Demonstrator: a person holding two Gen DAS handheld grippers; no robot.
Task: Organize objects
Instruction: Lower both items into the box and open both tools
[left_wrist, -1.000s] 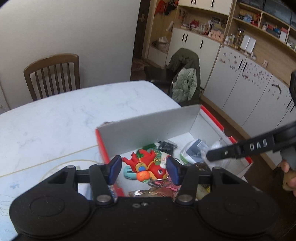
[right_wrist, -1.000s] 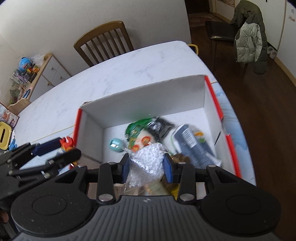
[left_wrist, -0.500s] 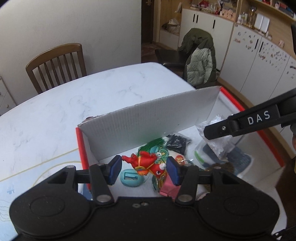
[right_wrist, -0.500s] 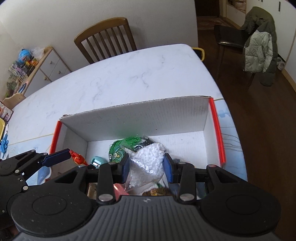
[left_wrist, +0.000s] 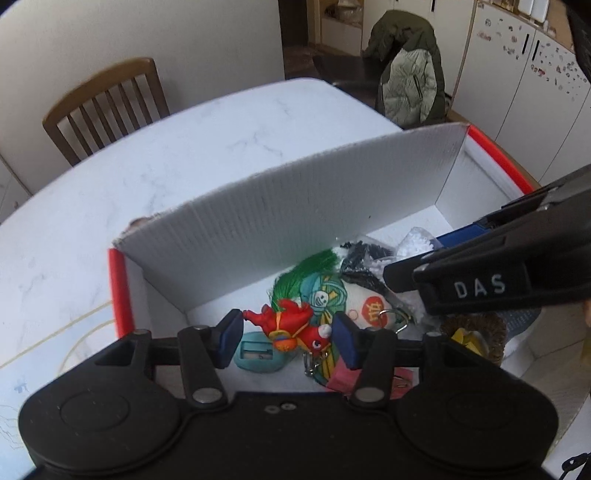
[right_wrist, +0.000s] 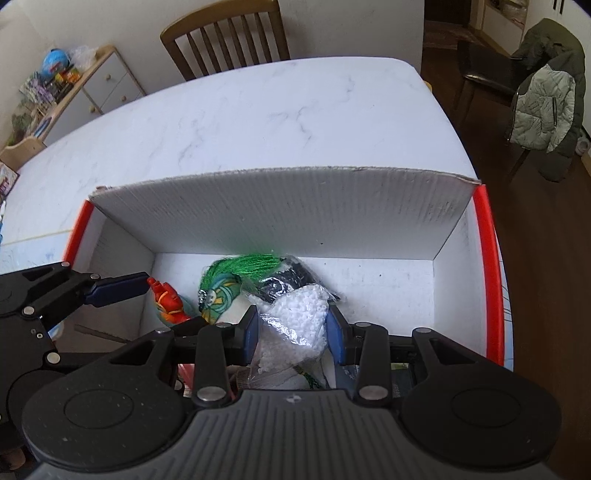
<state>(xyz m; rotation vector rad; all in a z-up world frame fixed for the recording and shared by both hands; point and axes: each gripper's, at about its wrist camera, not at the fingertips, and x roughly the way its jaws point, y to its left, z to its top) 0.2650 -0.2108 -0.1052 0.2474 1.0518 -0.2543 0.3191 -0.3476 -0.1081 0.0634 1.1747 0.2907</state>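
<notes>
My left gripper (left_wrist: 288, 334) fingers pinch the red toy figure (left_wrist: 290, 325); my right gripper (right_wrist: 291, 330) fingers clamp the bag of white beads (right_wrist: 291, 325). Both hang over the box (right_wrist: 280, 218) on the worktop (right_wrist: 258, 122), apparently for sorting

left hand-held gripper (left_wrist: 288, 338) clamping red toy figure (left_wrist: 290, 325) over white box (left_wrist: 295, 225), teal sharpener (left_wrist: 258, 356) below
</notes>
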